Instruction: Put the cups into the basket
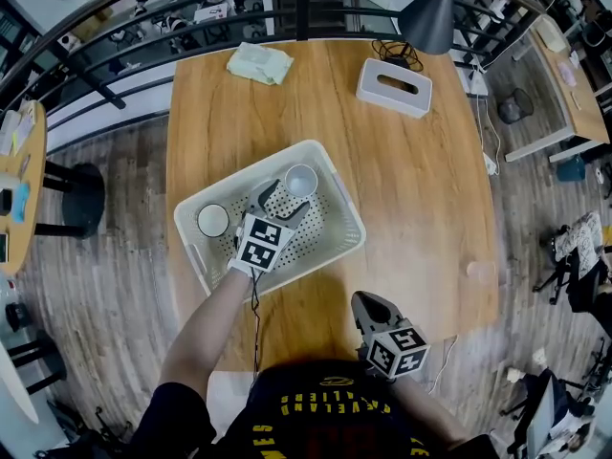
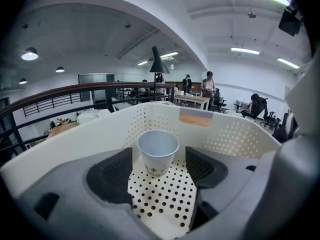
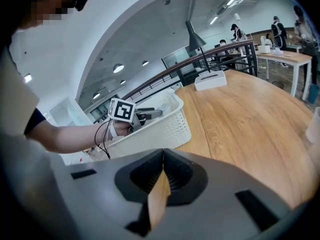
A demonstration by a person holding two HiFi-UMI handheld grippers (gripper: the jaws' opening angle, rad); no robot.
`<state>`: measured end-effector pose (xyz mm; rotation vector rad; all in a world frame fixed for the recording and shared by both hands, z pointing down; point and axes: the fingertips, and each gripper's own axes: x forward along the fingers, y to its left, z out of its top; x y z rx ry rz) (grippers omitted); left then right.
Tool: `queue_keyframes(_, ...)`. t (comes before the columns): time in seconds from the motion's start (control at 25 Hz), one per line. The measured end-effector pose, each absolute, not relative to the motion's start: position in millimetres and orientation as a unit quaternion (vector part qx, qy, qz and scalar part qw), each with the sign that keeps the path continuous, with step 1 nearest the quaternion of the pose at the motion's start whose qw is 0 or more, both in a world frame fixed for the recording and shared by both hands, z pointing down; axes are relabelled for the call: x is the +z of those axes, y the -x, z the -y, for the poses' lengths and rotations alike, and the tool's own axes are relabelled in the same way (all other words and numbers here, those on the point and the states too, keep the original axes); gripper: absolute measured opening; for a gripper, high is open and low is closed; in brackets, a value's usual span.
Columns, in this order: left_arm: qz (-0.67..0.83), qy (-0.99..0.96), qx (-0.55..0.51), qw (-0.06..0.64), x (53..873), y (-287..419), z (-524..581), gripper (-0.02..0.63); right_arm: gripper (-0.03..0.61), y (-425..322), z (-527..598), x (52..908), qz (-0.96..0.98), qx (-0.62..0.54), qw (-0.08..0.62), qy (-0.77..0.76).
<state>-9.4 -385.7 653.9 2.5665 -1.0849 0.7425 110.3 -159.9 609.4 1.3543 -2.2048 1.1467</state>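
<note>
A broad wooden table [image 1: 411, 208] fills the middle of the room, with a railing running past its far side. On its near half sits a white perforated basket [image 1: 337, 191], turned at an angle to the table's edges. Further back are a white tissue box [image 1: 394, 86] on the right and a pale crumpled cloth [image 1: 259, 63] on the left, both well apart from the basket. A dark lamp shade [image 1: 432, 12] hangs over the far right corner.

The person stands at the near edge. Their left gripper [image 1: 287, 197] reaches down into the basket, while the right gripper [image 1: 371, 302] is held over the near edge of the table, well clear of the basket. The right one's jaws are pressed together with nothing in them. In the right gripper view only a sliver of wood shows behind the closed pads [image 3: 150, 176].

Two white cups stand upright on the basket floor. One cup [image 1: 213, 220] is in the left corner, beside the left gripper's marker cube and apart from its jaws. The other cup [image 1: 301, 180] stands toward the far corner, right at the tips of the left gripper. In the left gripper view this cup [image 2: 158, 151] stands between the two dark pads [image 2: 111, 176], which are spread wide. There is a gap on either side, so neither pad presses on it and the left gripper holds nothing.
</note>
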Motion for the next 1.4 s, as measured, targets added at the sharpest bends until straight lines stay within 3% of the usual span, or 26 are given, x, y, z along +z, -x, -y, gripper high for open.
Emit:
queue_keyframes(0.64,0.398,-0.912,0.080,0.059,467,30,314,0.310,0.014,-93,129,563,0.795,0.337,0.137,-0.486)
queue_keyframes(1.12,0.354,-0.927,0.011,0.127,452,49,185,0.072,0.014,-65,74,554,0.798,0.316,0.120,-0.498)
queue_keyframes(1.4,0.321,-0.927,0.013,0.196,479,48,119,0.011,0.014,-56,49,553,0.796,0.322,0.121,-0.498)
